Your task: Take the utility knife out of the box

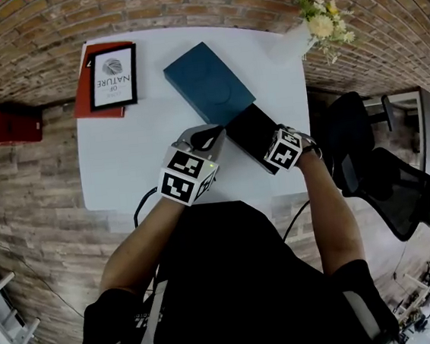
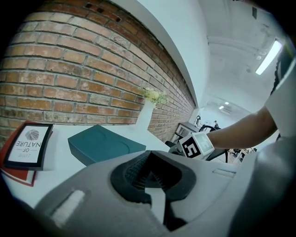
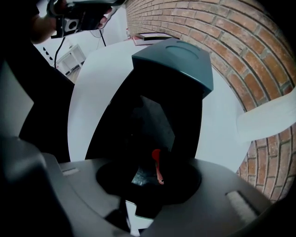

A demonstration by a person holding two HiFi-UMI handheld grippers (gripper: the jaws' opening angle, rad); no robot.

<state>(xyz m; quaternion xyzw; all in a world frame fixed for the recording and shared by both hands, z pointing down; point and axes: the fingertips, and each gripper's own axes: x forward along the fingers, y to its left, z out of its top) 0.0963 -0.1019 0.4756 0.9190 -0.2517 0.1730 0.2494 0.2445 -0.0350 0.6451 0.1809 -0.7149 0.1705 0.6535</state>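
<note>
The black box base (image 1: pixel 250 129) (image 3: pixel 138 111) lies open on the white table (image 1: pixel 121 154). Its teal lid (image 1: pixel 207 83) (image 2: pixel 104 146) (image 3: pixel 178 62) rests against its far end. My right gripper (image 1: pixel 283 149) (image 3: pixel 150 178) points straight down into the box. Between its jaws lies the utility knife (image 3: pixel 156 167), a metallic body with a red slider, and the pads sit against it. My left gripper (image 1: pixel 211 136) (image 2: pixel 149 175) hovers just left of the box, shut, with nothing in it. The right gripper's marker cube (image 2: pixel 196 146) shows in the left gripper view.
A framed print on a red book (image 1: pixel 110 78) (image 2: pixel 28 144) lies at the table's far left. At the far right corner stands a white vase with flowers (image 1: pixel 320 26) (image 2: pixel 147 113). A black office chair (image 1: pixel 388 180) stands right of the table. A brick wall runs behind.
</note>
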